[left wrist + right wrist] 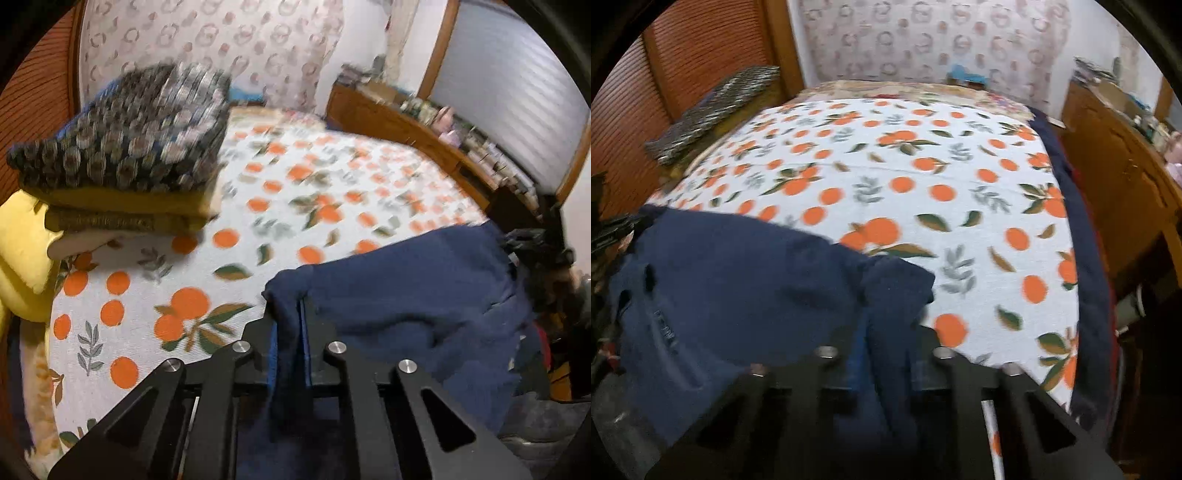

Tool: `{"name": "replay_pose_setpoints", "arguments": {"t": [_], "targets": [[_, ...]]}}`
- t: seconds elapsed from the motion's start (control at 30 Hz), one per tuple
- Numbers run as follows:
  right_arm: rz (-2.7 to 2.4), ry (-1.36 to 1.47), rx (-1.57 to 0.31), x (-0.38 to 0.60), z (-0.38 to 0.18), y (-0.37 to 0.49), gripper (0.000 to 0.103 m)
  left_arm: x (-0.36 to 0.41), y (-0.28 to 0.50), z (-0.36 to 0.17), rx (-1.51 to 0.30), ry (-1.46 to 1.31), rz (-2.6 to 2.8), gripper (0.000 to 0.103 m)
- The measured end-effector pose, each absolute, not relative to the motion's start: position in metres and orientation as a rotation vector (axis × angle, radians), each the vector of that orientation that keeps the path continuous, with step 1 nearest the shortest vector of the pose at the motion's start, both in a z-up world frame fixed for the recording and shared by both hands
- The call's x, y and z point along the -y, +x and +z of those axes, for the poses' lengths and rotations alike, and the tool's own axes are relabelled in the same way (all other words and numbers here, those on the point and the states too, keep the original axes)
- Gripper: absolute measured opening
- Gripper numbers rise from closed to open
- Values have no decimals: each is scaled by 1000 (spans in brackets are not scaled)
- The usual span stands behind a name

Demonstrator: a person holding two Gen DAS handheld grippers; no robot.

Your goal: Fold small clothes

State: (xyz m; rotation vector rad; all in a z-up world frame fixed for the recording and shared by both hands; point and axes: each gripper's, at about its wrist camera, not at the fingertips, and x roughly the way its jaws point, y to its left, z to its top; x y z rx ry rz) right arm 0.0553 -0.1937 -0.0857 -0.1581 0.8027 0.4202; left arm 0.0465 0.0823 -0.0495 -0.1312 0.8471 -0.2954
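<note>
A navy blue garment (417, 291) hangs stretched between my two grippers above the near edge of the orange-print bed cover (280, 206). My left gripper (290, 325) is shut on one corner of it; the cloth bunches between the black fingers. In the right wrist view the same navy garment (738, 280) spreads to the left, and my right gripper (886, 332) is shut on its other corner. The fingertips of both grippers are mostly hidden by cloth. Both views are motion-blurred.
A stack of folded clothes (125, 158), dark patterned on top of mustard ones, sits at the bed's left; it also shows in the right wrist view (713, 110). A yellow cushion (22, 251) lies beside it. A wooden shelf with small items (461, 136) runs along the right.
</note>
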Motion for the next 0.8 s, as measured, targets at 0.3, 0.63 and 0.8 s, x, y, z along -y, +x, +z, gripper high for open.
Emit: {"name": "replay_pose_setpoints", "arguments": {"t": [0.3, 0.63, 0.8], "targets": [[385, -68, -521, 229, -22, -28, 11, -73, 2, 60, -573, -170, -384, 10], [359, -137, -221, 260, 100, -137, 11, -77, -34, 170, -325, -155, -410, 10], [346, -137, -107, 277, 145, -165, 11, -90, -36, 211, -227, -143, -379, 10]]}}
